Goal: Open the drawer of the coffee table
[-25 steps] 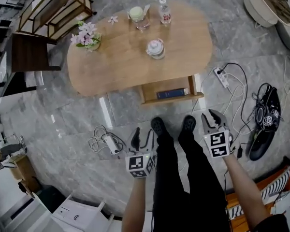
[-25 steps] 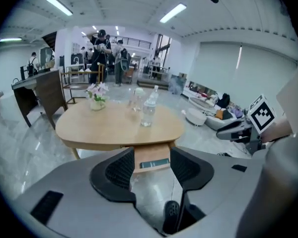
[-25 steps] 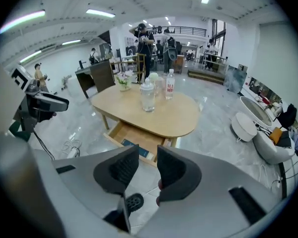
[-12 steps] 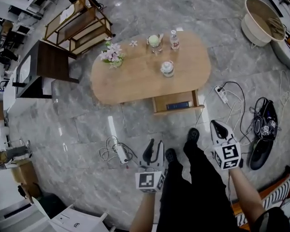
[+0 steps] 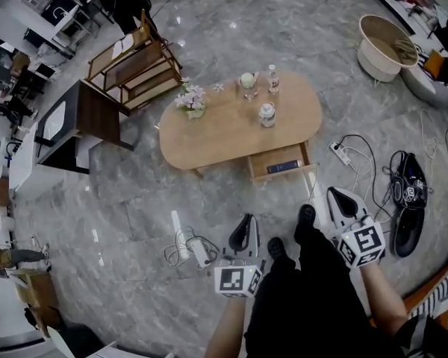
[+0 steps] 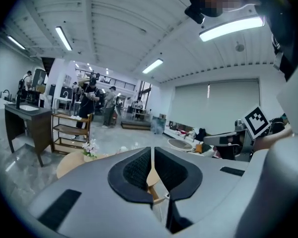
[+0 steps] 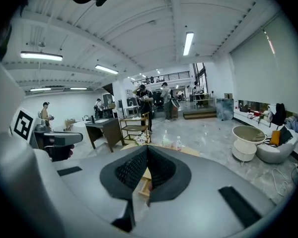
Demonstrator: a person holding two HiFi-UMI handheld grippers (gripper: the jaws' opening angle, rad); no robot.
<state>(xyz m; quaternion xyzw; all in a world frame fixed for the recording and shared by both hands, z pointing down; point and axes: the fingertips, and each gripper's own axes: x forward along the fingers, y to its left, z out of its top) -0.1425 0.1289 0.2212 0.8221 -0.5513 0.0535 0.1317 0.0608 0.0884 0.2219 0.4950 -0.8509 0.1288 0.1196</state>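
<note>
1. Currently, the oval light-wood coffee table (image 5: 209, 136) stands on the polished grey marble floor (image 5: 119, 200), well ahead of both grippers.
2. Its shallow rectangular wooden drawer (image 5: 272, 157) projects open from the table's near edge and holds a dark blue book (image 5: 284, 168).
3. Left gripper (image 5: 245, 224): the ribbed black pads (image 6: 136, 171) have just been closing and stand almost together, with nothing between them.
4. Right gripper (image 5: 342, 197): the ribbed black pads (image 7: 129, 171) are pressed together, empty.

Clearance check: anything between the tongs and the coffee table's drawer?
Nothing visible does: bare floor separates the open drawer from the left tongs, which have just been closing on nothing, and the shut right tongs.
</note>
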